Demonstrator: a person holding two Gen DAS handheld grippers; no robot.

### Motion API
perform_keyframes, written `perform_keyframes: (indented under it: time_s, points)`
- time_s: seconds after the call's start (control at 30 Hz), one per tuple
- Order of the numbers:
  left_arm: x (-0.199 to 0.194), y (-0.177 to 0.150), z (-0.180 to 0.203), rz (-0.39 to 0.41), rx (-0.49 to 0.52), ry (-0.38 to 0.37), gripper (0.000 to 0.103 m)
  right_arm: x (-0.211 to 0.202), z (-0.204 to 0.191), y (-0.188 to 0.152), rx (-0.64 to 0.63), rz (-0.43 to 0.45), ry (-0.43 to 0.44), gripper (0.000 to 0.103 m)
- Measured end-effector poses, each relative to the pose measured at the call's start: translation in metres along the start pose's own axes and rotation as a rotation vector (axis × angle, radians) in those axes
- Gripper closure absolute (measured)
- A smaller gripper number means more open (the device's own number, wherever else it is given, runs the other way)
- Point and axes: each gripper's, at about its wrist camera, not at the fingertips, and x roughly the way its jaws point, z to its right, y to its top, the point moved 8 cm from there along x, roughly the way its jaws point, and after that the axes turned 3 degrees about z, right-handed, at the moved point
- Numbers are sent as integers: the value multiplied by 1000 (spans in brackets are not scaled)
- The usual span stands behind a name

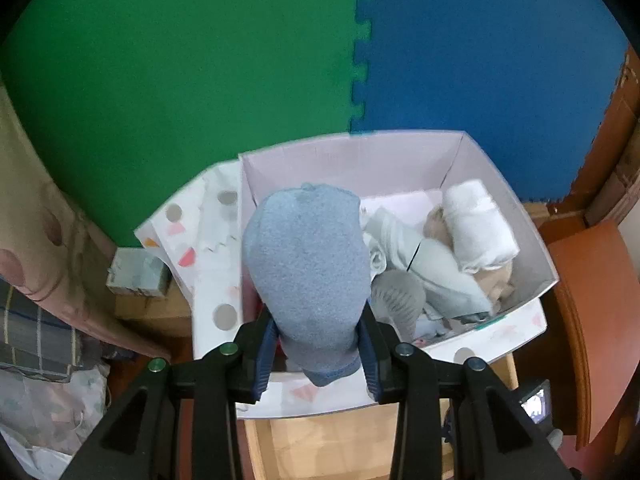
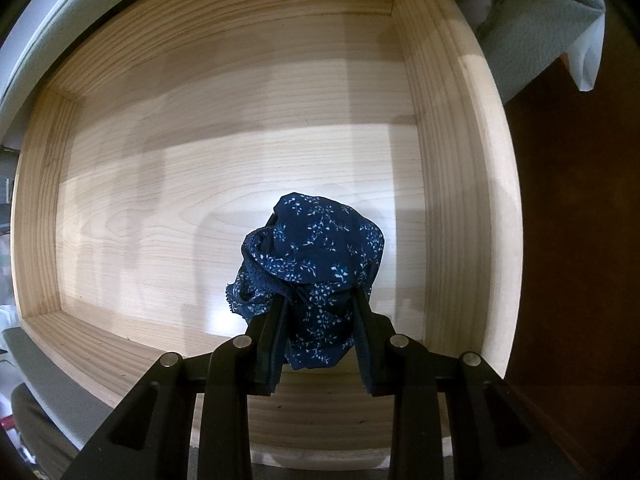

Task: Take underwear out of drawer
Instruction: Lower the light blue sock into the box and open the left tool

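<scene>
My left gripper [image 1: 318, 354] is shut on a grey-blue rolled piece of underwear [image 1: 308, 264], held over the left part of a white patterned box [image 1: 532, 248]. Several rolled white, pale and grey garments [image 1: 476, 228] lie in the box's right half. In the right wrist view my right gripper [image 2: 320, 334] is shut on dark blue floral underwear [image 2: 316, 264], which hangs bunched over the bare bottom of a light wooden drawer [image 2: 160, 208]. Nothing else lies in the drawer.
Green [image 1: 180, 72] and blue [image 1: 488, 52] foam mats cover the floor behind the box. A small pale block [image 1: 138, 274] stands left of the box, with pink fabric [image 1: 44, 240] further left. Reddish wooden furniture [image 1: 580, 280] is at the right. Grey cloth [image 2: 560, 24] overhangs the drawer's far right corner.
</scene>
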Motion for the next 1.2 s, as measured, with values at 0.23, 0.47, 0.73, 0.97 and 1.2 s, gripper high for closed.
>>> perform_keyframes:
  time_s: [0.23, 0.47, 0.73, 0.97, 1.2]
  points:
    - [33, -6, -2, -41, 5, 33, 65, -3, -1, -1, 2, -1, 2, 75]
    - [36, -11, -8, -54, -24, 40, 60, 0, -4, -1, 1, -2, 1, 75]
    - [19, -19, -8, -65, -6, 54, 58, -1, -5, -1, 8, -4, 6, 76]
    - [-12, -30, -12, -29, 8, 33, 57, -2, -5, -1, 12, -7, 8, 78]
    - [-43, -60, -14, -17, 21, 2, 57, 0, -5, 1, 9, -13, 5, 79]
